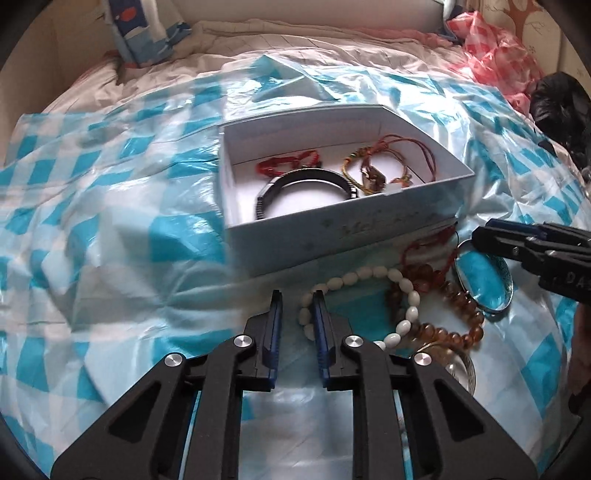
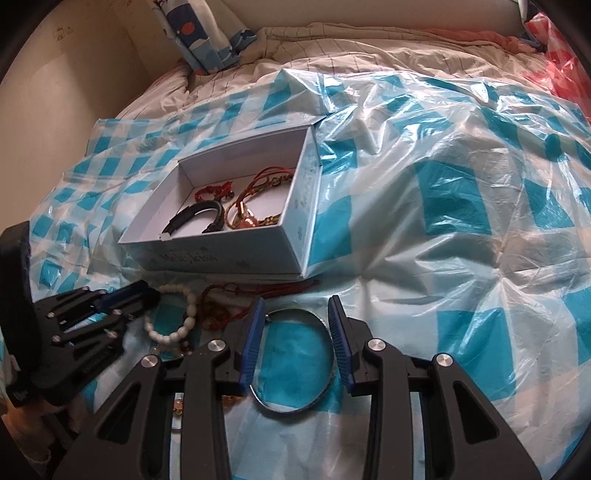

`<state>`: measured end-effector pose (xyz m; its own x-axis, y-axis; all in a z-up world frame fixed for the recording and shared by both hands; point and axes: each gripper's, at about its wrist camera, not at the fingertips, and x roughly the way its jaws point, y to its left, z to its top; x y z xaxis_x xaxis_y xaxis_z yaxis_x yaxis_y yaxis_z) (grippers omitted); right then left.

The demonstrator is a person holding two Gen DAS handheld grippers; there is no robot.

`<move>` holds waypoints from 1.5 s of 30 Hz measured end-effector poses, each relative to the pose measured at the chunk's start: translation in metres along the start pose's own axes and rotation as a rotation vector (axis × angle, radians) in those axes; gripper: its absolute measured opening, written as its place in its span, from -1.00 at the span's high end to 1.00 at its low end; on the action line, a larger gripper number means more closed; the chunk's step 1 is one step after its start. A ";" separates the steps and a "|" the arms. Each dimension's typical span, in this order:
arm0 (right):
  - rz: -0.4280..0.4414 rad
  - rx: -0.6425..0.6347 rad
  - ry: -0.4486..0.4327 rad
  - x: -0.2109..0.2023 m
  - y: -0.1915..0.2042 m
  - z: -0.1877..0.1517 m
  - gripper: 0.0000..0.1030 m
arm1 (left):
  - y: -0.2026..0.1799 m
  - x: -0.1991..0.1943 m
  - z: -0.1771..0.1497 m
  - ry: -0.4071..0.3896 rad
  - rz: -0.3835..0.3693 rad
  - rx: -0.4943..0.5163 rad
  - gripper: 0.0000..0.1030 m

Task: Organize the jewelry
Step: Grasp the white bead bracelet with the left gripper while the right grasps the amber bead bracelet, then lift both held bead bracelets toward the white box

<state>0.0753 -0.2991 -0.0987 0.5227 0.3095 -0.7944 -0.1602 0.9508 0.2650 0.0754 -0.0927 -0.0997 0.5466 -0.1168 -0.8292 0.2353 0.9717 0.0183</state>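
Observation:
A pale blue open box (image 1: 332,236) (image 2: 221,254) lies on the checked plastic sheet. It holds a black bangle (image 1: 306,186) (image 2: 199,216), a red cord bracelet (image 1: 284,164) and woven cord bracelets (image 1: 391,162) (image 2: 255,206). In front of the box lie a white bead bracelet (image 1: 369,295) (image 2: 177,328), amber bead strands (image 1: 454,314), red cords and a silver bangle (image 1: 484,277) (image 2: 295,362). My left gripper (image 1: 297,299) is open, its right finger touching the white beads. My right gripper (image 2: 297,308) is open around the silver bangle, low over the sheet.
The blue-and-white plastic sheet (image 2: 443,221) covers a rumpled bed. A patterned pillow (image 1: 144,29) stands at the back left. A pink checked bag (image 1: 491,48) and a black bag (image 1: 561,107) lie at the back right. A wall runs along the left.

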 end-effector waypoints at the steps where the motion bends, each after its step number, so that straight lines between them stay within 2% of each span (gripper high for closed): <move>1: 0.001 -0.007 0.002 0.002 0.003 0.000 0.30 | 0.002 -0.002 0.000 -0.003 -0.005 -0.002 0.70; 6: 0.008 -0.049 0.001 0.011 0.017 0.000 0.24 | 0.003 -0.004 -0.001 -0.010 -0.029 0.002 0.70; 8: 0.000 -0.068 -0.004 0.015 0.021 0.001 0.08 | 0.001 -0.001 -0.001 -0.008 -0.024 0.010 0.69; 10: -0.018 -0.087 -0.008 0.020 0.026 0.002 0.04 | 0.000 0.003 -0.003 0.000 -0.030 0.012 0.69; 14: -0.026 -0.091 0.009 0.031 0.025 0.002 0.03 | -0.003 0.009 -0.005 0.004 -0.036 0.029 0.69; 15: -0.021 -0.094 0.010 0.032 0.025 0.002 0.05 | -0.003 0.009 -0.005 0.004 -0.038 0.031 0.69; 16: -0.011 -0.097 0.011 0.032 0.025 0.002 0.23 | -0.003 0.008 -0.005 0.005 -0.046 0.035 0.72; 17: 0.007 -0.103 0.015 0.032 0.026 0.002 0.62 | -0.004 0.008 -0.005 0.006 -0.051 0.039 0.87; 18: 0.020 -0.105 0.023 0.033 0.027 0.002 0.82 | -0.005 0.006 -0.005 0.007 -0.064 0.044 0.87; 19: 0.031 -0.109 0.032 0.033 0.028 0.002 0.85 | -0.005 0.005 -0.004 0.007 -0.075 0.044 0.87; 27: 0.117 -0.125 -0.016 0.001 0.039 0.005 0.86 | 0.004 -0.021 0.004 -0.033 -0.158 0.001 0.87; 33: 0.152 -0.063 -0.051 -0.015 0.024 0.011 0.86 | 0.008 -0.027 0.007 -0.048 -0.164 0.000 0.87; 45: 0.182 -0.045 -0.080 -0.022 0.023 0.016 0.86 | 0.006 -0.029 0.010 -0.059 -0.165 0.010 0.87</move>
<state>0.0730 -0.2843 -0.0662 0.5462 0.4757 -0.6894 -0.2945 0.8796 0.3736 0.0691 -0.0851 -0.0705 0.5460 -0.2867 -0.7872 0.3338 0.9363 -0.1095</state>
